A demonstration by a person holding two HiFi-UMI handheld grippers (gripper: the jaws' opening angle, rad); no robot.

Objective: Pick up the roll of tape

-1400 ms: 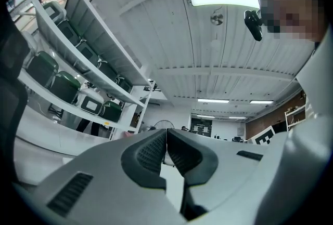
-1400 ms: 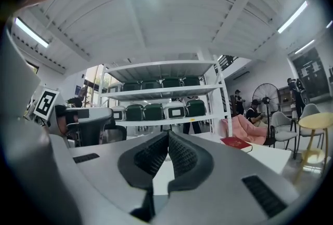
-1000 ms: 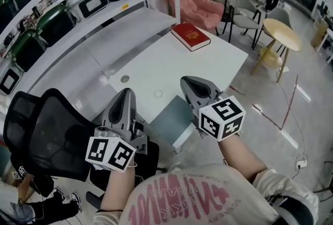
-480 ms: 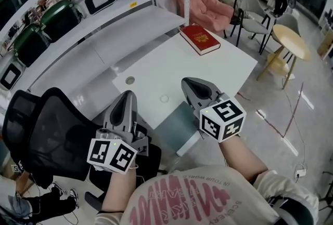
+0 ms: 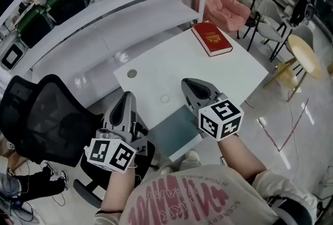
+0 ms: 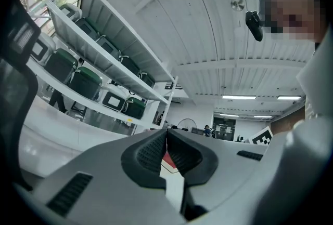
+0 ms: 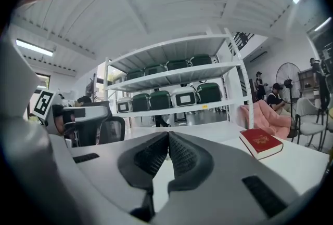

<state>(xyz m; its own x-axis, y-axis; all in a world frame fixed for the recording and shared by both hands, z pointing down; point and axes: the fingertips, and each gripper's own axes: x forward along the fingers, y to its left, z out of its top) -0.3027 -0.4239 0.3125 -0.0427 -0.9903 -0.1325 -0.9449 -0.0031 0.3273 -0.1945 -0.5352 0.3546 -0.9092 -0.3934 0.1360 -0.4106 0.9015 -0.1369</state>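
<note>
A small pale ring, seemingly the roll of tape (image 5: pixel 165 98), lies flat on the white table (image 5: pixel 218 70) near its front edge. Both grippers hover at that front edge, on either side of the ring. My left gripper (image 5: pixel 127 97) is to the ring's left, and my right gripper (image 5: pixel 188 84) is to its right and slightly beyond. Neither touches it. In the left gripper view the left gripper (image 6: pixel 166 134) has its ribbed pads pressed together with nothing between them. The right gripper (image 7: pixel 168 136) looks the same in its own view. The ring shows in neither gripper view.
A red book (image 5: pixel 212 38) lies at the table's far corner, also the red book (image 7: pixel 261 142). A round grey cap (image 5: pixel 132 73) sits in the tabletop. A black mesh chair (image 5: pixel 44 120) stands at the left. White shelving with green cases (image 5: pixel 67 3) runs behind.
The head view has shifted: table, book and ring sit further right in the picture, and the shelving is closer. Both grippers stay shut and side by side.
</note>
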